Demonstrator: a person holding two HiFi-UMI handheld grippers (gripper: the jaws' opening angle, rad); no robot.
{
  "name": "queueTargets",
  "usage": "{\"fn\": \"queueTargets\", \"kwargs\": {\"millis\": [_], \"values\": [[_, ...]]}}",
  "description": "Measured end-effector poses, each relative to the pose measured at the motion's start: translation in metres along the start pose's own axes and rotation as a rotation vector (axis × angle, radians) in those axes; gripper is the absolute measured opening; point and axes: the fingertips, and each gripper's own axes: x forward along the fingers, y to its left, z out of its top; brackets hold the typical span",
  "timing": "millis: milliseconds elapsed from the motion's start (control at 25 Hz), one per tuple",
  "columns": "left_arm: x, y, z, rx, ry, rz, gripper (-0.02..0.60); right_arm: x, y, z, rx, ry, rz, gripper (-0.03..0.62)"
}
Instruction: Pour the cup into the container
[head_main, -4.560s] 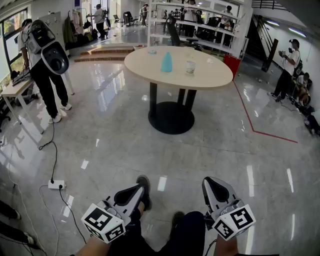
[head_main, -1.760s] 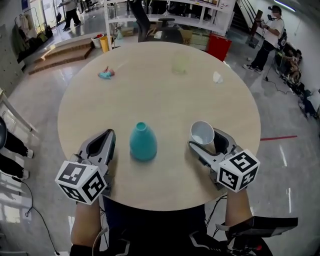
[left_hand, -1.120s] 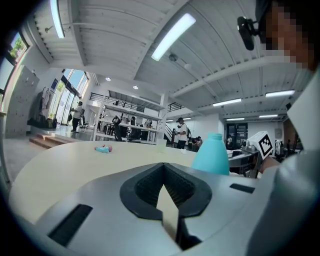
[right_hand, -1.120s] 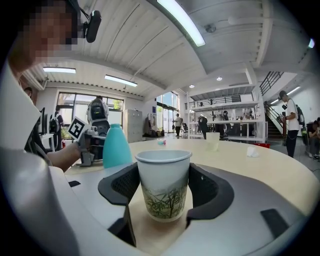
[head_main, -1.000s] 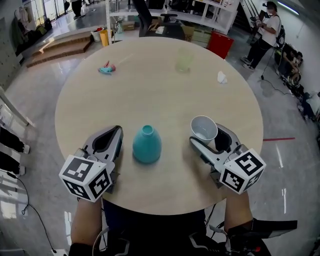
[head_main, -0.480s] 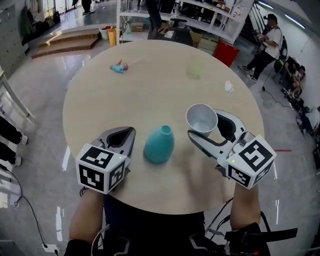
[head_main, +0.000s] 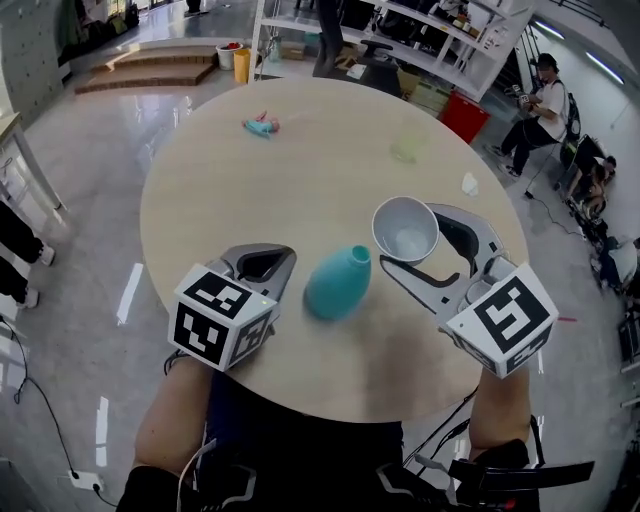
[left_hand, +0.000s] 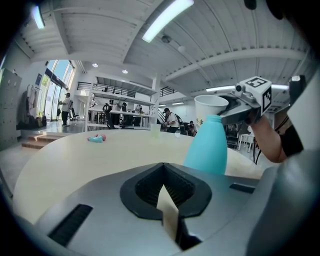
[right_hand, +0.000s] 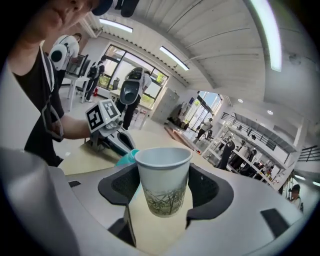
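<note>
A teal, narrow-necked container (head_main: 338, 282) stands on the round beige table (head_main: 300, 190), between my two grippers. My right gripper (head_main: 410, 243) is shut on a white paper cup (head_main: 405, 228) with a green bamboo print, held off the table just right of the container's neck. The right gripper view shows the cup (right_hand: 162, 172) roughly upright between the jaws of the right gripper (right_hand: 165, 196), with the container (right_hand: 125, 159) peeking out behind it. My left gripper (head_main: 288, 254) rests left of the container, shut on nothing. From the left gripper (left_hand: 164, 172), the container (left_hand: 207, 150) and cup (left_hand: 212, 105) are ahead to the right.
Far across the table lie a small teal-and-pink object (head_main: 262, 124), a pale translucent cup (head_main: 408, 148) and a crumpled white scrap (head_main: 470, 184). Shelving, a red bin (head_main: 465, 115) and standing people (head_main: 540, 105) surround the table. The near table edge is under my wrists.
My right gripper has lifted the cup off the table and carried it left toward the container's neck. The left gripper has edged closer to the container's left side.
</note>
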Motion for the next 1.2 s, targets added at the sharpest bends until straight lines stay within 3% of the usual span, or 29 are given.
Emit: {"fn": "queueTargets", "kwargs": {"millis": [320,1200], "values": [[0.001,-0.001,0.0,0.002,-0.001,-0.004,0.0,0.003,0.004,0.003,-0.166,0.073,-0.034,0.304],[-0.001,0.0,0.001,0.003,0.001,-0.005,0.0,0.007,0.011,0.007,-0.361,0.17,-0.044,0.304]]}}
